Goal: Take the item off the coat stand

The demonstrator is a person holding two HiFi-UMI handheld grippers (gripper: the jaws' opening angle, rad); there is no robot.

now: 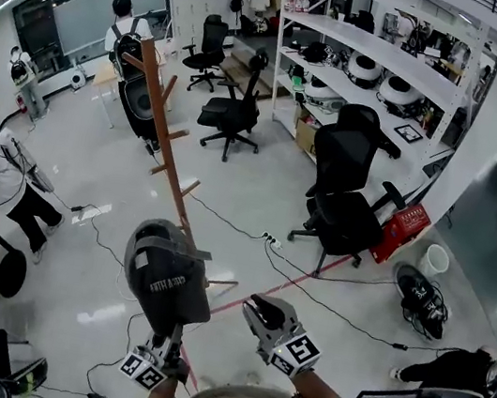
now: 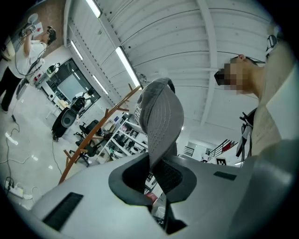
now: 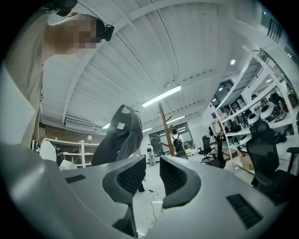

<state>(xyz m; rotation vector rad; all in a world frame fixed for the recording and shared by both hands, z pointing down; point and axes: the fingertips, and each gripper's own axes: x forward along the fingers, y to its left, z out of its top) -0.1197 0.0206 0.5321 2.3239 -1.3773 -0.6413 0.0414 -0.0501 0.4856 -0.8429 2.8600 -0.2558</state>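
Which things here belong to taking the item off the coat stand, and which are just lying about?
Job: grey cap, clamped in the left gripper; wooden coat stand; right gripper, open and empty.
Lying about: black office chair; red crate; white bucket; power strip on the floor.

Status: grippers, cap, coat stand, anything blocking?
Left gripper shut on brim of dark grey fabric baseball cap. Right gripper open, empty. Cap off brown wooden coat stand, held apart from it. Nothing in the way.
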